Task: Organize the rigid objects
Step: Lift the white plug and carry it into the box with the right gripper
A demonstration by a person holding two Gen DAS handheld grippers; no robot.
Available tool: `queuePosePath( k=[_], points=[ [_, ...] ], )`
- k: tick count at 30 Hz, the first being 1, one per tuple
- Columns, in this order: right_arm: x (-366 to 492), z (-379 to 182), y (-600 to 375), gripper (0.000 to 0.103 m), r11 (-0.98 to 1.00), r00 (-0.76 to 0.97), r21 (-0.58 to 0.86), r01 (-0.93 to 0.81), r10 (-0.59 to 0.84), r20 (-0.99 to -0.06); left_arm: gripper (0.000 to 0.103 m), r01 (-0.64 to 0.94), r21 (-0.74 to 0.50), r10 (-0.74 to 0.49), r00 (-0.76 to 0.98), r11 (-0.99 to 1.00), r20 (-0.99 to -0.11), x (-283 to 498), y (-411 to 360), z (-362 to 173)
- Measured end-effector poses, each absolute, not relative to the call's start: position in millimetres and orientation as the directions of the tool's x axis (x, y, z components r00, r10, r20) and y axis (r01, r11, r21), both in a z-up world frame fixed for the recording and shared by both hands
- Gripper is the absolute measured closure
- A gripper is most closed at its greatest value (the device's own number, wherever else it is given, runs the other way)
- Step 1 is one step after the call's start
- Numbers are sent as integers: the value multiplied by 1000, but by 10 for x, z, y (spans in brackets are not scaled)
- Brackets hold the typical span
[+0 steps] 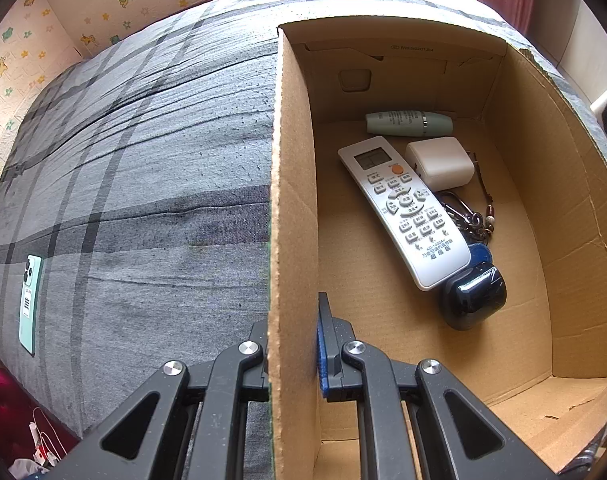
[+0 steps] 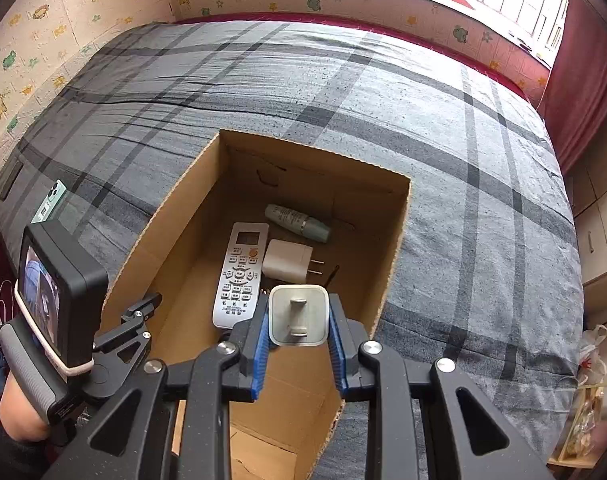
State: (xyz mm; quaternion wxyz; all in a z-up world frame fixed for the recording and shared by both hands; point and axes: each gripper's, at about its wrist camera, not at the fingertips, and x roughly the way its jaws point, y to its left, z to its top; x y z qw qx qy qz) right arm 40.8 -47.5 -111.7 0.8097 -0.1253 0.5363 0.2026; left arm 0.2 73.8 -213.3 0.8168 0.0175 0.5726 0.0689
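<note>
My right gripper was clamped on a white plug adapter, the blue pads pressing its two sides and its folded prongs facing the camera. I held it above the open cardboard box, over the near part of the box's floor.

My left gripper was pinched on the box's left wall, one finger outside against the bedspread side and the blue-padded finger inside, the cardboard tight between them. In the right wrist view that gripper's body and camera screen showed at the box's left edge, with my hand around its handle.

Inside the box, a white remote control lay at an angle near the middle. A second white charger with its prongs out sat just beside the remote's top end, and a pale green bottle lay on its side near the far wall. A bunch of keys with a blue fob lay along the remote's right side, and a dark blue glossy case touched the remote's lower end.

The box stood on a grey plaid bedspread. Well apart from the box, near the bed's left edge, a mint green phone lay face down.
</note>
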Motion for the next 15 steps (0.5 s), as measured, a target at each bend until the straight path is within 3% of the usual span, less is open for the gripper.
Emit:
queuePosePath(
  k=[15],
  points=[
    [568,-1668,-152,76,880,266,17,-474,162,-950,91,-90,103,127,335,991,-934,-1,743,-2133]
  ],
)
